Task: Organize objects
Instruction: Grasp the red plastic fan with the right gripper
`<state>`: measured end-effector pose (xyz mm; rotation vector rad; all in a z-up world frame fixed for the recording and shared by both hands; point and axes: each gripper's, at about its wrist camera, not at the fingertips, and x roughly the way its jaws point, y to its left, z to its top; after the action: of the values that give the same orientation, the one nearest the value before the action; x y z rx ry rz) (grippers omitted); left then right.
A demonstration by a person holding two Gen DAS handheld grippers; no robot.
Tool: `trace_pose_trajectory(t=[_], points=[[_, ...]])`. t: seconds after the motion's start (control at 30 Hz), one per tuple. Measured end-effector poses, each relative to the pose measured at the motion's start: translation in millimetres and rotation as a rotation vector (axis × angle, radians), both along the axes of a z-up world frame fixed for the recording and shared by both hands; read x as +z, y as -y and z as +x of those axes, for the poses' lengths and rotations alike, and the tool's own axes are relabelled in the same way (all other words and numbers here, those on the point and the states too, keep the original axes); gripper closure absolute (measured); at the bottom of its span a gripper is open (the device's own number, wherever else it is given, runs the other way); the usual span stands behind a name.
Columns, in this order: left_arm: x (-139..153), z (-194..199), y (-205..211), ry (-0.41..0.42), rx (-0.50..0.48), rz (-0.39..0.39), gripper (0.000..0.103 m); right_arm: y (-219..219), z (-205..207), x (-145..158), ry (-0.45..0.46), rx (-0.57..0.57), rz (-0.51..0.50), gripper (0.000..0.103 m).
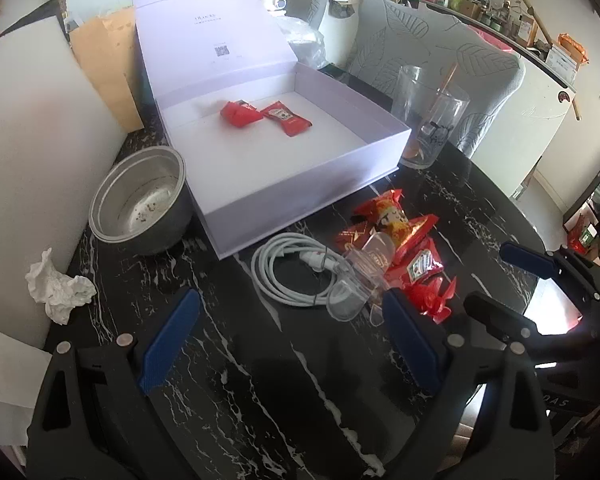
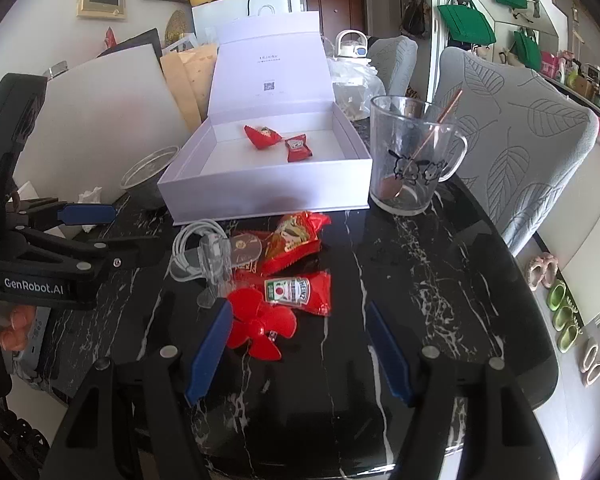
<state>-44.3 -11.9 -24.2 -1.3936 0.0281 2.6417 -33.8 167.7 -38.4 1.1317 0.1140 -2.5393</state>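
Room: cluttered living space. Two grey leaf-print chairs [image 2: 512, 128] behind the table, green bags [image 2: 466, 24] hung on far wall, brown door at back.

Surface: black marble-look table [image 1: 260, 380] w/ white veins, glossy.

Ahead of both jaw sets, far side: white box [image 1: 284, 148], lid up, w/ two red sachets [image 1: 286, 118] inside. Glass mug [image 2: 408, 156] w/ a thin stick in it, just R of the box. Metal bowl [image 1: 140, 200] L of the box; crumpled tissue [image 1: 60, 286] nearer, beyond the L finger.

Just ahead of jaws, center: coiled white cable [image 1: 296, 272]; clear plastic piece [image 2: 216, 268] lying on it, prob. a small cup, hard to tell. Red snack packet [image 2: 292, 240], ketchup sachet [image 2: 300, 290], red fan-shaped piece [image 2: 260, 328], all bunched close together.

Left gripper [image 1: 290, 344]: jaws wide apart, nothing between, over bare table; pile just beyond its R finger.

Right gripper [image 2: 300, 344]: jaws partly open, nothing gripped; the red fan piece touches or overlaps its L fingertip.
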Motion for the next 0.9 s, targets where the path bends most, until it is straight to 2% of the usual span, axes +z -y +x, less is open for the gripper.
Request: trace_pose_trajectory(t=[0.23, 0.37, 0.7, 0.73, 0.8, 0.9], points=[[-10.0, 7.5, 2.0, 0.011, -0.016, 0.050, 0.010, 4.3, 7.7, -16.5, -0.004, 0.027, -0.001, 0.033], [-15.4, 9.1, 1.9, 0.004, -0.012, 0.001, 0.010, 11.9, 5.7, -24.4, -0.015, 0.039, 0.010, 0.033], [-24.2, 10.1, 2.6, 0.015, -0.024, -0.028, 0.010, 33.2, -5.6, -35.6, -0.012, 0.087, 0.026, 0.033], [-23.4, 10.3, 1.9, 0.011, -0.028, -0.028, 0.010, 32.7, -6.6, -36.3, -0.009, 0.091, 0.015, 0.034], [-20.7, 11.0, 0.5, -0.003, -0.034, -0.030, 0.010, 28.8, -8.1, -36.6, 0.001, 0.084, -0.020, 0.048], [-17.5, 11.0, -1.8, -0.024, -0.047, -0.027, 0.010, 21.8, -8.7, -37.2, 0.010, 0.069, -0.050, 0.050]])
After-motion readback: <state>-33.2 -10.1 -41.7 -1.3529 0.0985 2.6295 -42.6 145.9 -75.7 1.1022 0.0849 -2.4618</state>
